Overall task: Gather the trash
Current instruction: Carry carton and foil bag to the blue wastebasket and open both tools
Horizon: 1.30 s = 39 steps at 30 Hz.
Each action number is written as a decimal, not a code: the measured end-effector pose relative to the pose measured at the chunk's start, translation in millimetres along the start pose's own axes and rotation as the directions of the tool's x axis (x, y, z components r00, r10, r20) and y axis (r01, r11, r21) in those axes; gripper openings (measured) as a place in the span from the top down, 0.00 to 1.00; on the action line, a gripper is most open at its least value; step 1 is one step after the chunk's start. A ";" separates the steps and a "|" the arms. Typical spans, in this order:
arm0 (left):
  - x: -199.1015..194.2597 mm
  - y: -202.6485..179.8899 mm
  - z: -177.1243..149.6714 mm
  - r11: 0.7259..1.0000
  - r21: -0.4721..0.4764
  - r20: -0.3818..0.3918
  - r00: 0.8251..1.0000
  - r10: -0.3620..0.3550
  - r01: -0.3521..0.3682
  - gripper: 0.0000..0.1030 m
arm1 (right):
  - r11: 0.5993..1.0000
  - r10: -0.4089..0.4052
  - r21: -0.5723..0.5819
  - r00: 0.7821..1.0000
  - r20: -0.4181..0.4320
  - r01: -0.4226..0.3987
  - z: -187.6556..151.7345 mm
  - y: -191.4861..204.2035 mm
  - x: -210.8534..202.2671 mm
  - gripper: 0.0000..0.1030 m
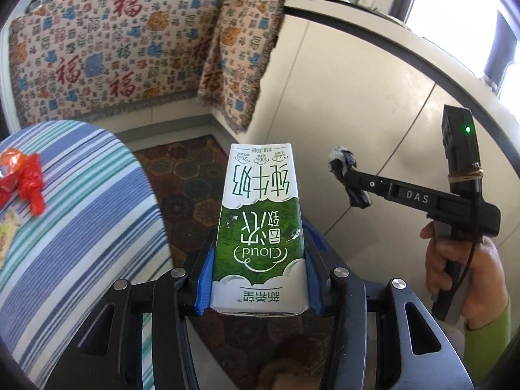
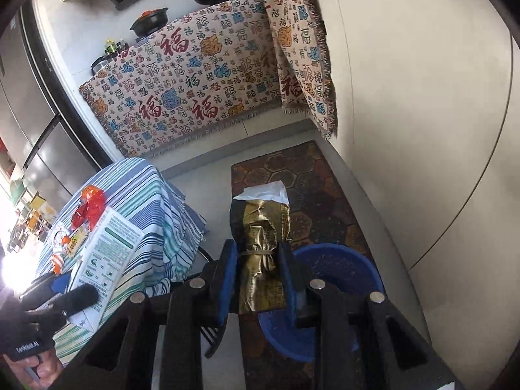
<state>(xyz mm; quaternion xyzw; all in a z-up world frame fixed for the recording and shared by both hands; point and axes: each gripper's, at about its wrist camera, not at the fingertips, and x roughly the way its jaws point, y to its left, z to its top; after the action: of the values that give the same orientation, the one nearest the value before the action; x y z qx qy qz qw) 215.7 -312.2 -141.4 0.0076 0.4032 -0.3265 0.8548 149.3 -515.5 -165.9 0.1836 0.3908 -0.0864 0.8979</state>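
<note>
Both claws are loaded: left gripper (image 1: 258, 279) clamps a green-and-white milk carton (image 1: 260, 227) between its blue pads, above the patterned floor mat (image 1: 191, 188); right gripper (image 2: 258, 279) pinches a crumpled gold wrapper (image 2: 261, 247) over a blue basin (image 2: 338, 269). Red plastic wrapper (image 1: 26, 175) lies on the striped tablecloth (image 1: 91, 214).

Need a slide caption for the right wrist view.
Right gripper clamps a crumpled gold foil wrapper above a blue plastic basin on the patterned floor mat.
</note>
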 end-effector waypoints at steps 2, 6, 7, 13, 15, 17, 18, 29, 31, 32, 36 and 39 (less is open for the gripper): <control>14.5 -11.5 0.0 1.000 0.021 -0.015 1.000 -0.005 0.005 0.54 | 1.000 -0.016 0.017 1.000 -0.001 0.016 -1.5 -14.3 6.0 0.74; 41.7 -26.2 -4.3 0.999 0.048 -0.055 0.999 -0.004 0.007 0.54 | 0.997 -0.031 0.066 0.999 -0.031 0.033 -13.3 -39.3 23.4 0.74; 48.1 -28.2 -5.2 0.999 0.050 -0.063 0.998 -0.004 0.007 0.54 | 0.997 -0.035 0.073 0.999 -0.040 0.038 -15.0 -43.7 28.1 0.74; 84.1 -35.5 -11.4 0.999 0.054 -0.109 0.994 -0.002 0.008 0.54 | 0.988 -0.050 0.139 0.993 -0.105 0.064 -23.6 -74.2 49.0 0.74; 95.1 -37.4 -13.9 0.999 0.051 -0.127 0.992 -0.006 0.013 0.54 | 0.987 -0.053 0.146 0.992 -0.119 0.071 -24.2 -79.8 53.1 0.74; 105.9 -42.1 -15.9 0.998 0.053 -0.145 0.989 -0.006 0.014 0.54 | 0.985 -0.056 0.156 0.991 -0.124 0.075 -24.5 -83.7 54.4 0.74; 110.3 -44.0 -17.2 0.998 0.056 -0.154 0.988 -0.007 0.016 0.54 | 0.982 -0.057 0.169 0.990 -0.126 0.078 -24.5 -86.8 55.3 0.74; 145.8 -57.6 -19.8 0.997 0.077 -0.207 0.978 -0.002 0.018 0.54 | 0.969 -0.039 0.237 0.989 -0.146 0.074 -27.1 -105.7 62.6 0.72; 151.9 -59.3 -19.3 0.997 0.080 -0.214 0.977 -0.001 0.018 0.53 | 0.967 -0.034 0.244 0.989 -0.145 0.069 -27.1 -107.5 63.3 0.72; 154.6 -60.4 -19.6 0.996 0.083 -0.218 0.976 0.001 0.018 0.53 | 0.967 -0.035 0.245 0.989 -0.145 0.070 -27.2 -108.2 63.4 0.71; 169.8 -64.7 -22.2 0.994 0.104 -0.234 0.972 0.002 0.023 0.52 | 0.964 -0.042 0.252 0.989 -0.145 0.078 -26.6 -110.1 65.0 0.68; 183.0 -64.8 -24.2 0.994 0.106 -0.253 0.967 -0.002 0.030 0.37 | 0.962 -0.048 0.261 0.989 -0.142 0.084 -26.6 -111.7 65.3 0.55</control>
<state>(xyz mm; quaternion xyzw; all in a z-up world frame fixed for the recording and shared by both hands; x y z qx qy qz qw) 247.1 -457.5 -268.6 0.0923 0.4906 -0.3513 0.7921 142.5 -608.2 -259.8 0.2948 0.4411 -0.1553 0.8333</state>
